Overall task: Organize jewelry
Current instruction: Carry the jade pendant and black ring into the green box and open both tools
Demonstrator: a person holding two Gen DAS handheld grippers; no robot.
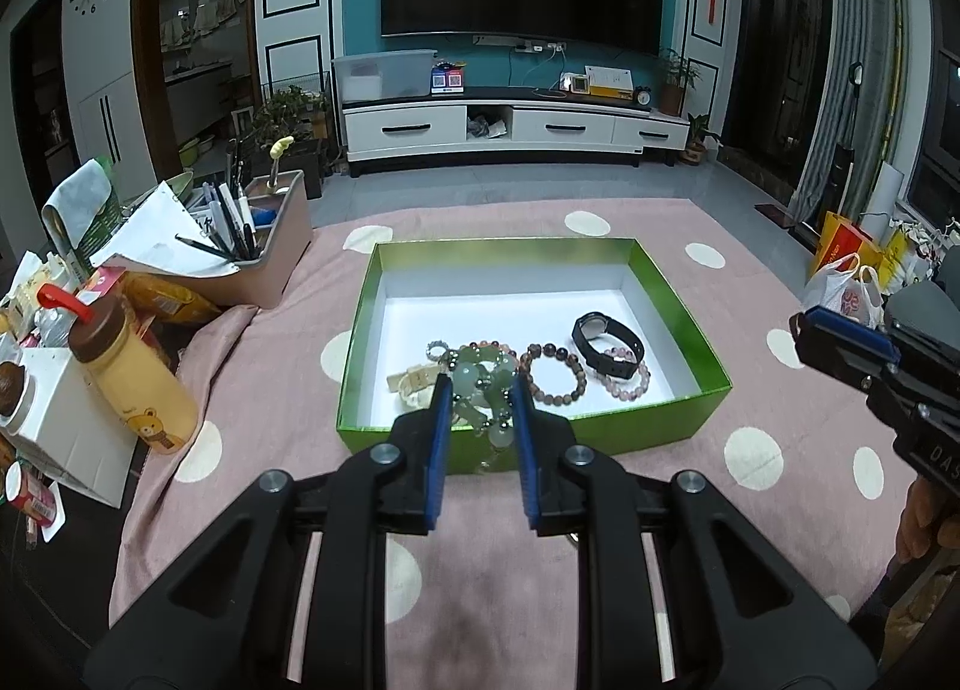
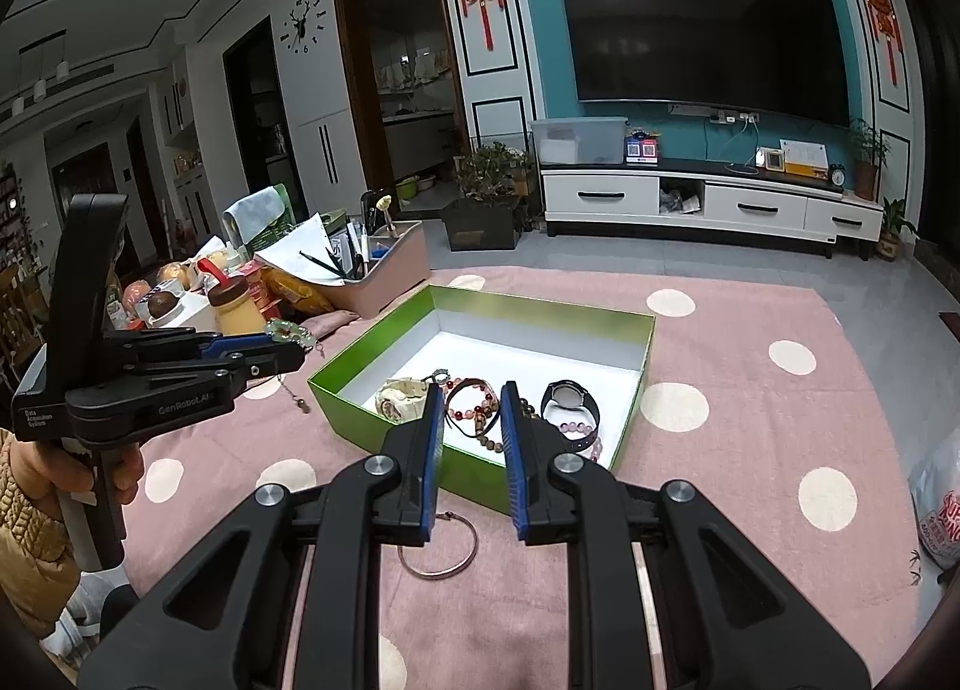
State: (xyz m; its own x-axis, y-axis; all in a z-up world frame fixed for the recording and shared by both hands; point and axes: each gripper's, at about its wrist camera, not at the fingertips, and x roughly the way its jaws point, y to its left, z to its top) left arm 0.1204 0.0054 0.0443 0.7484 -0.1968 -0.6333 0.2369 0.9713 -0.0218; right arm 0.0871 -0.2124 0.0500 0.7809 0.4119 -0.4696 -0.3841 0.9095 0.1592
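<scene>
Pink cloth with cream polka dots covers the surface, bearing an open green cardboard box with white inside, a thin metal bangle, and a beige pen-filled organizer bin at its far-left edge.

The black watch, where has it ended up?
The black watch lies inside the green box, toward its right side in the left wrist view, resting against a pink bead bracelet.

A pale green jade bead bracelet with a dangling charm hangs above the near wall of an open green box holding a black watch, beaded bracelets and a cream watch, while a thin metal bangle lies on the pink dotted cloth before it.
</scene>
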